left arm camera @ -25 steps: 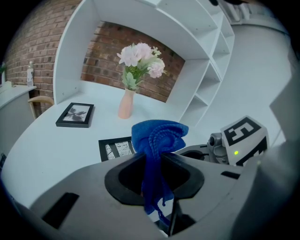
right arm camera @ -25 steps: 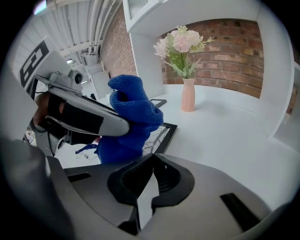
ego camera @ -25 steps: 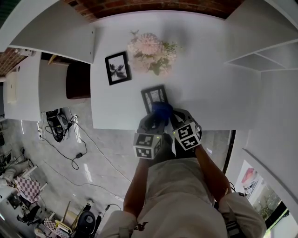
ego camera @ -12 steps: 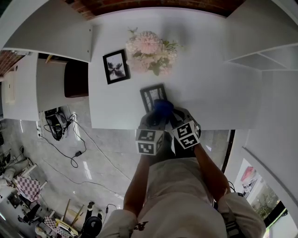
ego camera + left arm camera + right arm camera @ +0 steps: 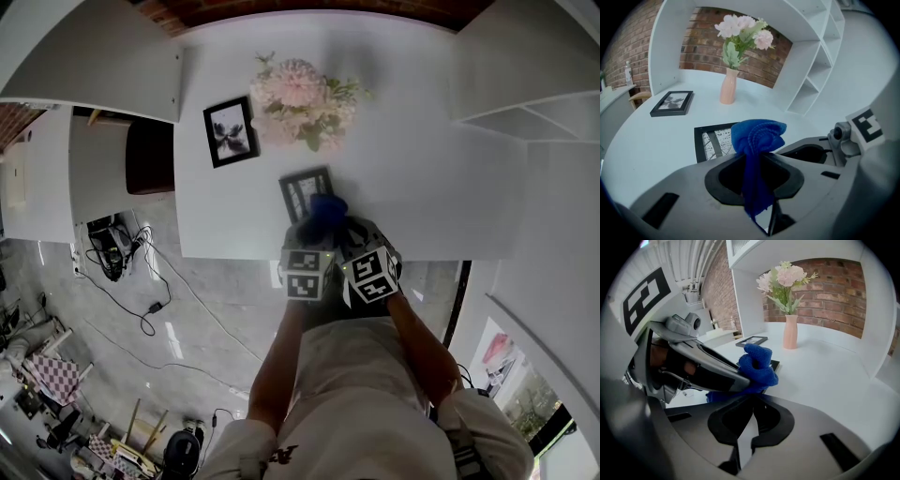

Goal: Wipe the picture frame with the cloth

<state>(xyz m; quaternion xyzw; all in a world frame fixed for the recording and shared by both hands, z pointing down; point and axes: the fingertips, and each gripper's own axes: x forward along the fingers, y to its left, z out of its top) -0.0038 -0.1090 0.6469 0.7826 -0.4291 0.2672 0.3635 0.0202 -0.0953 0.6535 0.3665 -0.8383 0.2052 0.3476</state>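
Left gripper (image 5: 757, 161) clenched on the blue cloth (image 5: 757, 133). The fabric is ribbed and terry-like, bunched into a soft knob above the jaws with a tail hanging below them. Right gripper (image 5: 751, 401) sits just beside it with its jaws pressed together, the cloth's bunch just past their tips.

We see the cloth over the near end of the picture frame (image 5: 708, 143) but cannot tell whether they touch. The frame is flat and rectangular, with a thin black border and a pale print with dark lines. It lies near the front edge of the table (image 5: 642, 140).

The table top is smooth matte white. A second black frame (image 5: 671, 103) lies toward the left edge. A slim pink vase (image 5: 728, 86) of pale flowers (image 5: 740, 28) stands toward the back.

White shelving (image 5: 811, 75) stands on the right and a red brick wall (image 5: 701, 44) behind. The floor (image 5: 211, 314) is glossy grey, with loose cables (image 5: 150, 317).
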